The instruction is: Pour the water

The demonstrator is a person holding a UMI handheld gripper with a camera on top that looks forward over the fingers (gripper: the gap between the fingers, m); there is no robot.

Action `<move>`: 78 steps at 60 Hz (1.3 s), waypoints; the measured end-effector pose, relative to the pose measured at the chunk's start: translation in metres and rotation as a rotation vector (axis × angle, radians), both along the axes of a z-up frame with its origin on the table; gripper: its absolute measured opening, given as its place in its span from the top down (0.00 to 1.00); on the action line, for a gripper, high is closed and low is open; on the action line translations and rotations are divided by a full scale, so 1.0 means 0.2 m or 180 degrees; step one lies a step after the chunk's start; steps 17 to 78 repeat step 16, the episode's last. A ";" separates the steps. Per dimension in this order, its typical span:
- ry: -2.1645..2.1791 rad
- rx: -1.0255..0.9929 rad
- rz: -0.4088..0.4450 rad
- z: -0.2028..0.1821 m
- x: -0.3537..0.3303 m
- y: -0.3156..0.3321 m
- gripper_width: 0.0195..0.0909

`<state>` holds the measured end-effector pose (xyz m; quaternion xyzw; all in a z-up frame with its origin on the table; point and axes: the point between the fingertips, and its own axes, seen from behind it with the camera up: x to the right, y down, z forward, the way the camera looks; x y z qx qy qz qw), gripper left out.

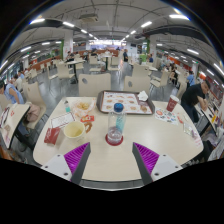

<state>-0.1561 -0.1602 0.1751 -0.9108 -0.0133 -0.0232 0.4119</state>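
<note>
- Tongs [115,158]: two fingers with magenta pads [82,158], spread wide apart and gripping nothing; held above the near edge of the table.
- Clear plastic water bottle with a blue cap [117,120]: upright on a small round red coaster [115,139], on the pale round-edged table [150,140]; its long axis is vertical. It is placed straight ahead of the tongs, on the line midway between the two fingers, and beyond their tips; no contact is made.
- Yellow plastic cup [73,131]: upright, ahead of the left finger and to the left of the bottle, near but apart from it; judged the likely vessel for the water.
- Dark rectangular tray [127,101]: beyond the bottle, with small items on it that cannot be told apart.
- Red can-like container [172,103]: far right of the table, well apart from the bottle.
- Judgement: a straight forward advance is called for, so that the bottle's body is brought between the open fingers before closing.
</note>
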 end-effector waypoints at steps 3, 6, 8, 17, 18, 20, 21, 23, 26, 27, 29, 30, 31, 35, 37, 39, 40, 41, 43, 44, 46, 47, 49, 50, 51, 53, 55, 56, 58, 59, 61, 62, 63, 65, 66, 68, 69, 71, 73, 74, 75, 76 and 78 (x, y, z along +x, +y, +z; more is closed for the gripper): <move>0.0026 -0.0017 -0.0005 0.00 -0.01 -0.02 0.08; 0.0031 -0.0028 -0.0025 0.00 -0.01 -0.04 0.08; -0.0003 -0.0016 -0.0024 0.00 -0.01 -0.05 0.08; -0.0019 -0.0003 0.0012 0.02 -0.02 -0.06 0.08; -0.0019 -0.0003 0.0012 0.02 -0.02 -0.06 0.08; -0.0019 -0.0003 0.0012 0.02 -0.02 -0.06 0.08; -0.0019 -0.0003 0.0012 0.02 -0.02 -0.06 0.08; -0.0019 -0.0003 0.0012 0.02 -0.02 -0.06 0.08; -0.0019 -0.0003 0.0012 0.02 -0.02 -0.06 0.08; -0.0019 -0.0003 0.0012 0.02 -0.02 -0.06 0.08; -0.0019 -0.0003 0.0012 0.02 -0.02 -0.06 0.08; -0.0019 -0.0003 0.0012 0.02 -0.02 -0.06 0.08; -0.0019 -0.0003 0.0012 0.02 -0.02 -0.06 0.08; -0.0019 -0.0003 0.0012 0.02 -0.02 -0.06 0.08; -0.0019 -0.0003 0.0012 0.02 -0.02 -0.06 0.08; -0.0019 -0.0003 0.0012 0.02 -0.02 -0.06 0.08; -0.0019 -0.0003 0.0012 0.02 -0.02 -0.06 0.08; -0.0019 -0.0003 0.0012 0.02 -0.02 -0.06 0.08; -0.0019 -0.0003 0.0012 0.02 -0.02 -0.06 0.08; -0.0019 -0.0003 0.0012 0.02 -0.02 -0.06 0.08; -0.0019 -0.0003 0.0012 0.02 -0.02 -0.06 0.08; -0.0019 -0.0003 0.0012 0.02 -0.02 -0.06 0.08; -0.0019 -0.0003 0.0012 0.02 -0.02 -0.06 0.08; -0.0019 -0.0003 0.0012 0.02 -0.02 -0.06 0.08; -0.0019 -0.0003 0.0012 0.02 -0.02 -0.06 0.08; -0.0019 -0.0003 0.0012 0.02 -0.02 -0.06 0.08; -0.0019 -0.0003 0.0012 0.02 -0.02 -0.06 0.08; -0.0019 -0.0003 0.0012 0.02 -0.02 -0.06 0.08; -0.0019 -0.0003 0.0012 0.02 -0.02 -0.06 0.08; -0.0019 -0.0003 0.0012 0.02 -0.02 -0.06 0.08; -0.0019 -0.0003 0.0012 0.02 -0.02 -0.06 0.08; -0.0019 -0.0003 0.0012 0.02 -0.02 -0.06 0.08; -0.0019 -0.0003 0.0012 0.02 -0.02 -0.06 0.08; -0.0019 -0.0003 0.0012 0.02 -0.02 -0.06 0.08; -0.0019 -0.0003 0.0012 0.02 -0.02 -0.06 0.08; -0.0019 -0.0003 0.0012 0.02 -0.02 -0.06 0.08; -0.0019 -0.0003 0.0012 0.02 -0.02 -0.06 0.08; -0.0019 -0.0003 0.0012 0.02 -0.02 -0.06 0.08; -0.0019 -0.0003 0.0012 0.02 -0.02 -0.06 0.08; -0.0019 -0.0003 0.0012 0.02 -0.02 -0.06 0.08; -0.0019 -0.0003 0.0012 0.02 -0.02 -0.06 0.08; -0.0019 -0.0003 0.0012 0.02 -0.02 -0.06 0.08; -0.0019 -0.0003 0.0012 0.02 -0.02 -0.06 0.08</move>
